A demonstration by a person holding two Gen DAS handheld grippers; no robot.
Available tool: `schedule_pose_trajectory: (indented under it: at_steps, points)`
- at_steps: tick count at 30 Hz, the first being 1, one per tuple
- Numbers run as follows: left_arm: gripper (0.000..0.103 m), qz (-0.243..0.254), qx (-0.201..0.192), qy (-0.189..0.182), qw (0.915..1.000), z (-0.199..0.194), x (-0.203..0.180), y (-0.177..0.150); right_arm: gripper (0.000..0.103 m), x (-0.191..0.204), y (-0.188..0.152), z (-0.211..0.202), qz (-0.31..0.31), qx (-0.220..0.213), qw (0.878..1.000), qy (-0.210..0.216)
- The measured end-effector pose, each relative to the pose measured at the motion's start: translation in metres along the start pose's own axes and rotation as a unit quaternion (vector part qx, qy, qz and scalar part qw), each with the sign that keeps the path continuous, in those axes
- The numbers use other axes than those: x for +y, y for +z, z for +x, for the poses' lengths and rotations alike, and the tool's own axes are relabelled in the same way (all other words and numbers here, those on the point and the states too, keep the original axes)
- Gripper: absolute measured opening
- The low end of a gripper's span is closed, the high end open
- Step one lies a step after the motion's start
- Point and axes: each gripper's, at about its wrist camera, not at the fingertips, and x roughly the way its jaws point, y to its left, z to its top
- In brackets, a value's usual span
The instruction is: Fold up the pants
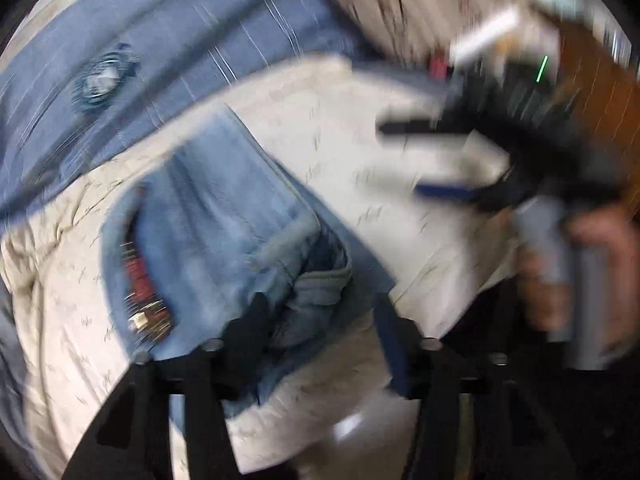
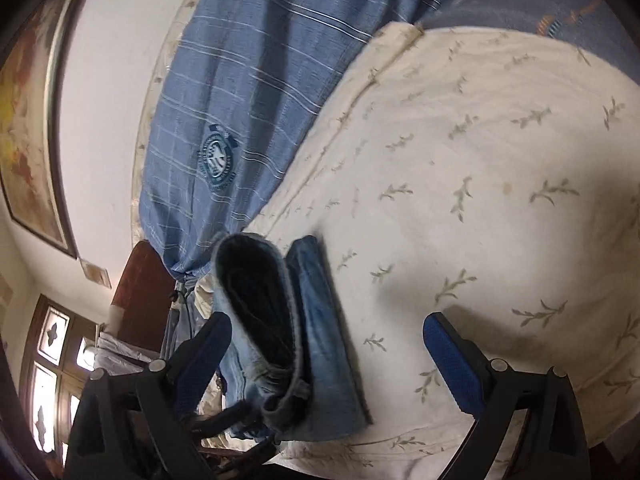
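Note:
Folded light-blue jeans (image 1: 224, 216) lie on a cream bedsheet with a leaf print (image 1: 340, 140); the left wrist view is blurred. My left gripper (image 1: 320, 336) hangs over their near end, jaws apart around a denim fold, with a gap showing at the right finger. At the upper right a hand (image 1: 560, 280) holds my right gripper (image 1: 424, 160), with its fingers spread. In the right wrist view the jeans (image 2: 312, 320) lie as a narrow folded bundle near the sheet's (image 2: 480, 160) left edge. My right gripper (image 2: 328, 364) stands wide open above them, its left pad beside the bundle.
A blue striped cloth with a round emblem (image 2: 240, 100) lies along the far side of the sheet and shows in the left wrist view too (image 1: 120, 60). Off the bed's left edge are a framed picture (image 2: 28, 120), a window (image 2: 52, 360) and dark wooden furniture (image 2: 140, 288).

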Motion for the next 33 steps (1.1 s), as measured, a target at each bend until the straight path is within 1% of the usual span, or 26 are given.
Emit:
schedule_pose_trajectory:
  at_steps: [1, 3, 4, 5, 6, 7, 8, 9, 10, 11, 13, 14, 15, 16, 17, 18, 19, 22, 24, 25, 26, 27, 29, 30, 32, 33]
  points:
    - [0.066, -0.034, -0.032, -0.009, 0.9989, -0.024, 0.015, -0.009, 0.099, 0.007, -0.001, 0.0, -0.016, -0.003, 1.0, -0.002]
    - [0.073, -0.083, -0.074, -0.008, 0.9938, -0.051, 0.04, -0.023, 0.099, 0.021, -0.003, -0.004, -0.053, -0.011, 0.999, -0.008]
    - [0.073, -0.121, -0.099, 0.013, 0.9876, -0.065, 0.061, -0.036, 0.099, 0.032, -0.007, -0.005, -0.077, -0.01, 0.997, -0.001]
    - [0.075, -0.143, -0.11, 0.027, 0.9831, -0.07, 0.073, -0.046, 0.099, 0.039, -0.009, -0.003, -0.091, -0.001, 0.996, 0.012]
    - [0.075, -0.179, -0.118, 0.049, 0.9756, -0.073, 0.093, -0.056, 0.099, 0.046, -0.012, -0.001, -0.105, 0.013, 0.994, 0.024]
    - [0.075, -0.223, -0.114, 0.071, 0.9655, -0.07, 0.114, -0.066, 0.099, 0.056, -0.015, 0.005, -0.121, 0.021, 0.992, 0.02]
    - [0.075, -0.241, -0.111, 0.073, 0.9614, -0.066, 0.121, -0.072, 0.099, 0.064, -0.016, 0.012, -0.136, 0.029, 0.99, 0.011]
    - [0.075, -0.267, -0.106, 0.077, 0.9548, -0.057, 0.133, -0.079, 0.099, 0.073, -0.017, 0.021, -0.155, 0.044, 0.987, -0.002]
    - [0.075, -0.278, -0.102, 0.082, 0.9515, -0.051, 0.138, -0.081, 0.099, 0.083, -0.018, 0.032, -0.176, 0.056, 0.983, -0.022]
    - [0.075, -0.284, -0.097, 0.085, 0.9501, -0.043, 0.141, -0.083, 0.099, 0.089, -0.018, 0.039, -0.192, 0.061, 0.979, -0.037]
    - [0.075, -0.286, -0.074, 0.093, 0.9509, -0.021, 0.136, -0.081, 0.096, 0.097, -0.02, 0.065, -0.229, 0.096, 0.965, -0.083]
    - [0.075, -0.278, -0.057, 0.1, 0.9537, -0.008, 0.129, -0.08, 0.093, 0.098, -0.022, 0.076, -0.237, 0.114, 0.96, -0.1]
    - [0.075, -0.269, -0.039, 0.101, 0.9571, 0.003, 0.123, -0.077, 0.077, 0.101, -0.025, 0.085, -0.245, 0.133, 0.955, -0.103]
    - [0.075, -0.262, -0.018, 0.12, 0.9575, 0.012, 0.119, -0.077, 0.049, 0.11, -0.03, 0.091, -0.266, 0.154, 0.946, -0.105]
    - [0.075, -0.255, -0.014, 0.134, 0.9574, 0.015, 0.116, -0.077, 0.036, 0.115, -0.032, 0.092, -0.278, 0.158, 0.94, -0.118]
    - [0.075, -0.246, -0.011, 0.141, 0.9589, 0.016, 0.113, -0.079, 0.025, 0.123, -0.034, 0.092, -0.292, 0.16, 0.933, -0.135]
    - [0.075, -0.242, -0.01, 0.144, 0.9596, 0.015, 0.114, -0.08, 0.015, 0.133, -0.035, 0.089, -0.298, 0.166, 0.93, -0.134]
    - [0.076, -0.242, -0.004, 0.133, 0.9612, 0.014, 0.116, -0.078, 0.014, 0.159, -0.043, 0.071, -0.331, 0.155, 0.917, -0.161]
    - [0.078, -0.247, -0.005, 0.124, 0.961, 0.014, 0.119, -0.079, 0.014, 0.156, -0.045, 0.065, -0.328, 0.145, 0.915, -0.184]
    - [0.078, -0.251, -0.005, 0.117, 0.9608, 0.013, 0.121, -0.081, 0.014, 0.144, -0.048, 0.072, -0.322, 0.153, 0.912, -0.203]
    - [0.078, -0.252, -0.004, 0.115, 0.9608, 0.012, 0.121, -0.082, 0.014, 0.133, -0.049, 0.078, -0.304, 0.164, 0.917, -0.2]
    - [0.078, -0.253, -0.003, 0.109, 0.9612, 0.009, 0.122, -0.083, 0.014, 0.112, -0.046, 0.084, -0.266, 0.18, 0.926, -0.198]
    - [0.077, -0.258, -0.023, 0.099, 0.9607, -0.004, 0.126, -0.079, 0.014, 0.097, -0.041, 0.082, -0.228, 0.18, 0.94, -0.181]
    - [0.077, -0.258, -0.049, 0.108, 0.959, -0.017, 0.126, -0.076, 0.014, 0.093, -0.038, 0.08, -0.215, 0.177, 0.945, -0.171]
    - [0.077, -0.248, -0.083, 0.132, 0.9562, -0.031, 0.123, -0.066, 0.014, 0.09, -0.034, 0.079, -0.21, 0.177, 0.948, -0.162]
    - [0.078, -0.24, -0.086, 0.142, 0.9565, -0.031, 0.121, -0.063, 0.014, 0.089, -0.034, 0.081, -0.21, 0.178, 0.948, -0.163]
